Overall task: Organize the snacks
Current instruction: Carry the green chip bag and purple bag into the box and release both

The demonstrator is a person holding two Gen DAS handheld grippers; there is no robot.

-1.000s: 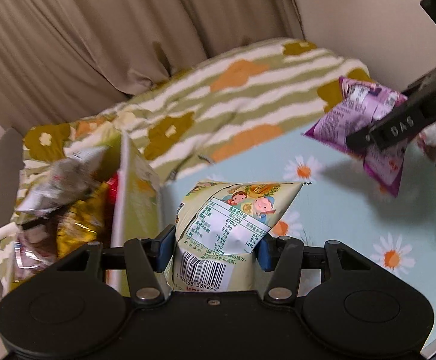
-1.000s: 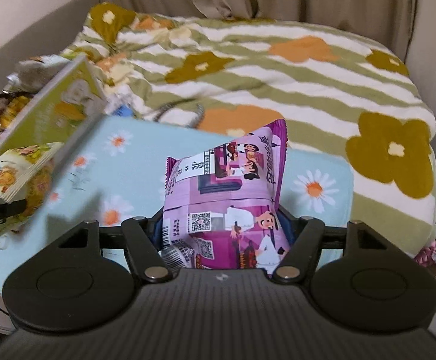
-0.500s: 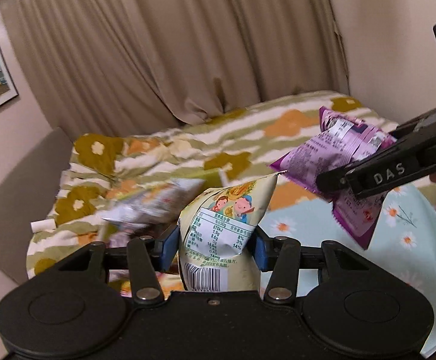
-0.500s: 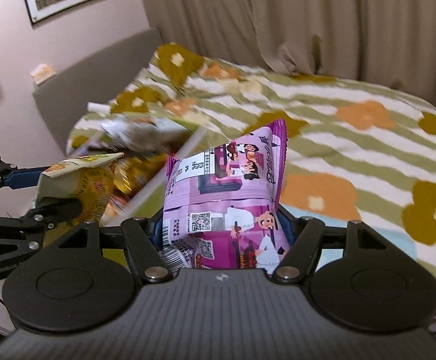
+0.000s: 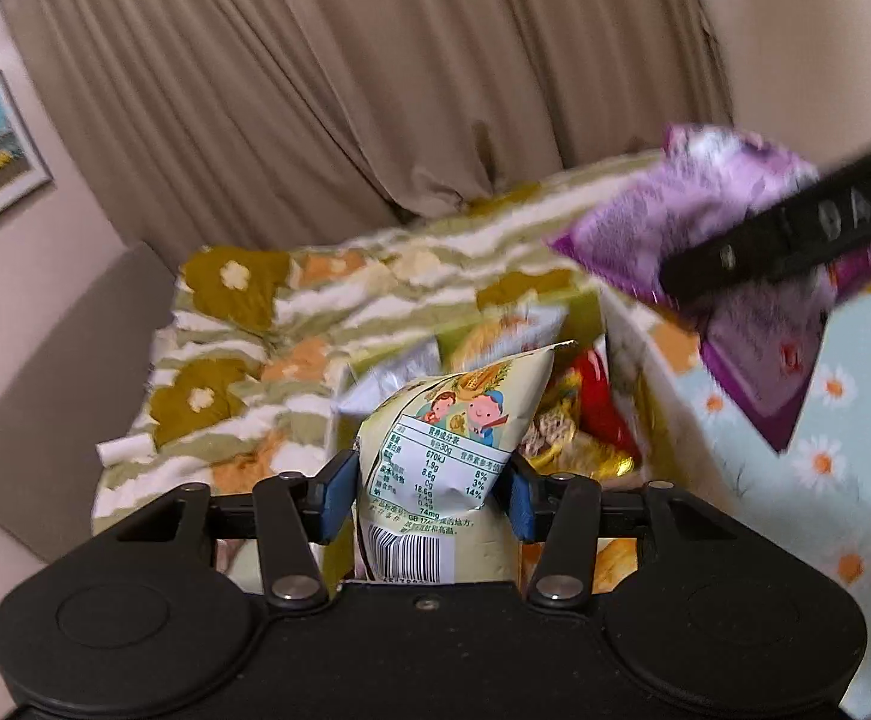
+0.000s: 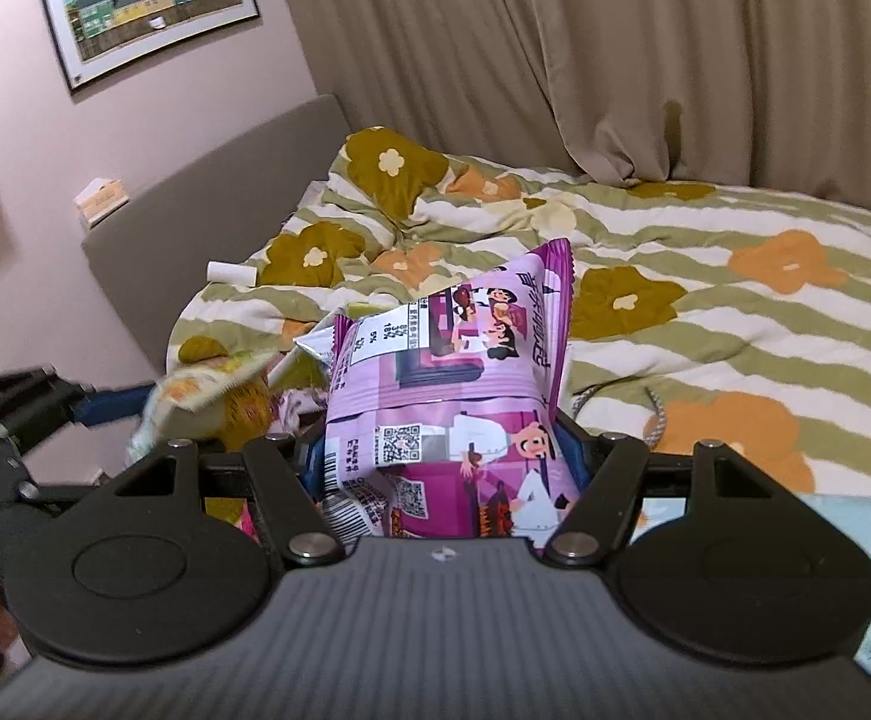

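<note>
Your left claw [image 5: 432, 495] has the pale yellow snack bag [image 5: 444, 462] standing upright between its blue pads [image 5: 339, 495], and its jaws are opening right now; the right-hand pad is against the bag's edge, while a thin gap seems to show at the left-hand one. Whether the bag is still truly pinched, you cannot tell from here. Just past that claw, below the bag's pointed top, sits the open box [image 5: 627, 354] crammed with other packets [image 5: 600, 414], red, gold and silver ones among them.

Your right claw [image 6: 444, 450] is clamped on the purple snack bag [image 6: 453, 384], which stands upright between the pads and pokes out well beyond them. From the left wrist view that purple bag hangs high and to the right of your left claw, blurred, above the box's right wall.

From the right wrist view, your left claw and its yellow bag sit low to the left, close beside.

Beyond both claws spreads the striped flower quilt [image 6: 705, 276] on the bed, with the beige curtain [image 6: 615, 48] behind and a framed picture [image 6: 147, 3] on the wall to the left.
</note>
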